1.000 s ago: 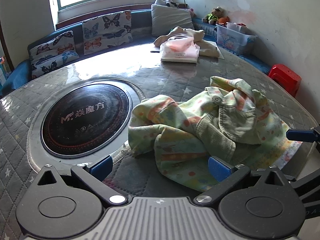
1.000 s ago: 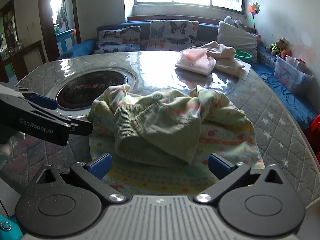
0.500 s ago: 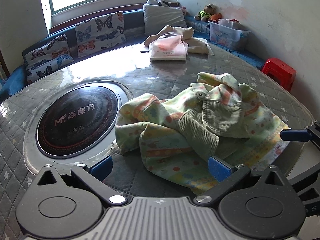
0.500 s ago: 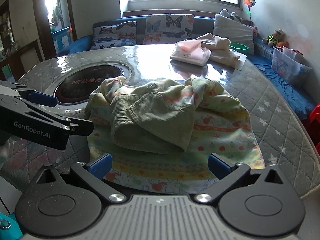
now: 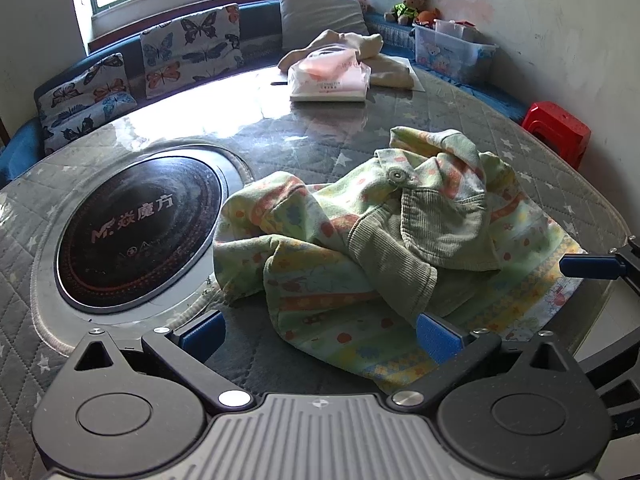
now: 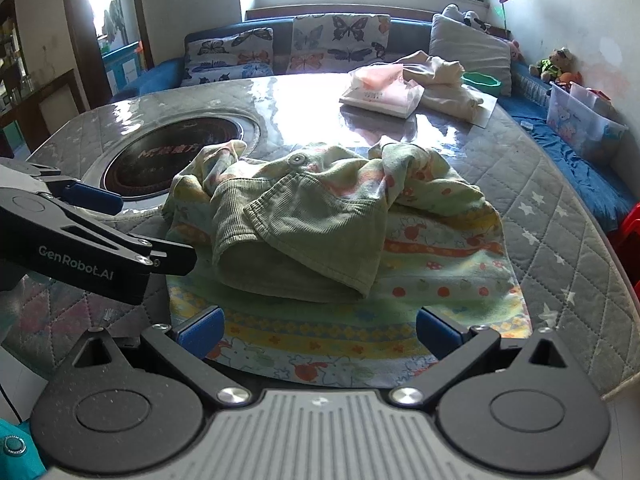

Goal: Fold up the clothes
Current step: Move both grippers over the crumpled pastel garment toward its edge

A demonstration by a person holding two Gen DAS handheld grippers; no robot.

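A crumpled green child's garment (image 5: 384, 240) with a coloured print, corduroy parts and a metal snap lies on the quilted round table (image 5: 500, 136); it also fills the middle of the right wrist view (image 6: 320, 236). My left gripper (image 5: 320, 334) is open and empty, just short of the garment's near left edge. My right gripper (image 6: 318, 330) is open and empty over the garment's near hem. The left gripper (image 6: 100, 236) shows at the left of the right wrist view.
A black round hotplate (image 5: 136, 228) is set into the table left of the garment. A folded pink package (image 5: 330, 80) and beige clothes (image 5: 372, 56) lie at the far side. A bench with butterfly cushions (image 5: 192, 52), a plastic box (image 5: 452, 52) and a red stool (image 5: 556, 128) surround the table.
Both grippers have shifted a little, so the garment sits slightly lower and nearer in both views. Both stay open. The garment has not moved.
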